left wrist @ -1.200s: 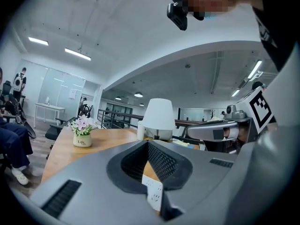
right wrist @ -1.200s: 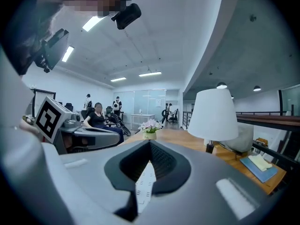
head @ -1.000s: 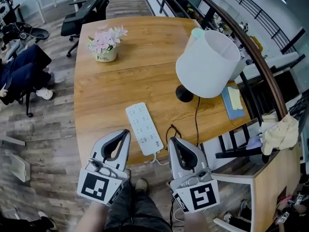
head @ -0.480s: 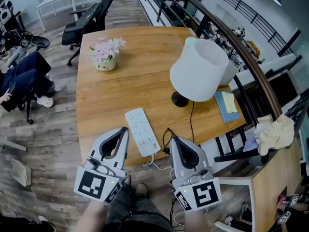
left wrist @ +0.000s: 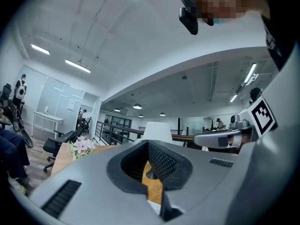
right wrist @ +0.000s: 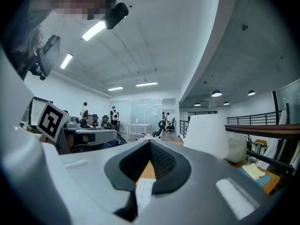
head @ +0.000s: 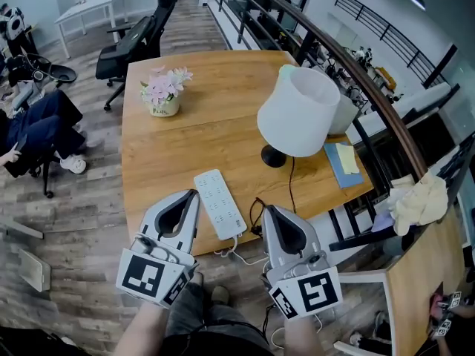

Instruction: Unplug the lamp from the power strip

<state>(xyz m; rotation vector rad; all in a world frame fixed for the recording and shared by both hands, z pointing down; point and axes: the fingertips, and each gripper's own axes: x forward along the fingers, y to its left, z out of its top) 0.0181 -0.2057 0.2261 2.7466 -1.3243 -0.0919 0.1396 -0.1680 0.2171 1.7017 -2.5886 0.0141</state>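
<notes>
Left gripper [head: 191,195] and right gripper [head: 269,211] both clenched, empty; white power strip [head: 220,204] lies between their tips; lamp [head: 297,113] farther off.

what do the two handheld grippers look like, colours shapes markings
They match. The left gripper and right gripper have smooth light-grey plastic shells that taper to a point. Each has a teardrop-shaped opening lined with black ribbed pads. At the hand end, each carries a white cube printed with black square markers.
</notes>
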